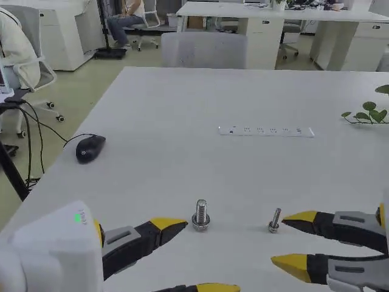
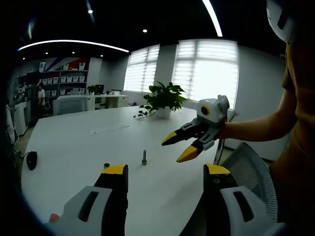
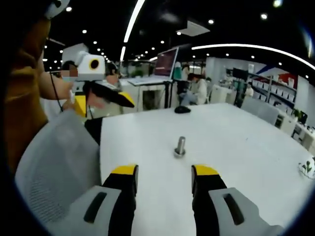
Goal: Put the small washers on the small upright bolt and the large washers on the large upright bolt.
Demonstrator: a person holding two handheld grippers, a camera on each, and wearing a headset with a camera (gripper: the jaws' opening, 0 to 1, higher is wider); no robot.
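The large upright bolt (image 1: 201, 216) stands near the table's front edge, with silver rings at its base. To its right is the thin small upright bolt (image 1: 275, 222). My left gripper (image 1: 203, 255) is open just left of and in front of the large bolt, with nothing between its jaws. My right gripper (image 1: 279, 239) is open too, its upper tip close beside the small bolt. In the left gripper view the small bolt (image 2: 144, 157) stands ahead, the large bolt (image 2: 106, 165) peeks over the left jaw, and the right gripper (image 2: 175, 149) hovers beyond. In the right gripper view one bolt (image 3: 180, 147) stands just past the jaws.
A black mouse (image 1: 90, 148) lies at the table's left side. A white power strip (image 1: 266, 131) sits mid-table, with a small plant (image 1: 368, 114) at the right edge. A grey chair (image 1: 203, 48) stands beyond the far edge, and a mesh chair back (image 3: 54, 162) is near me.
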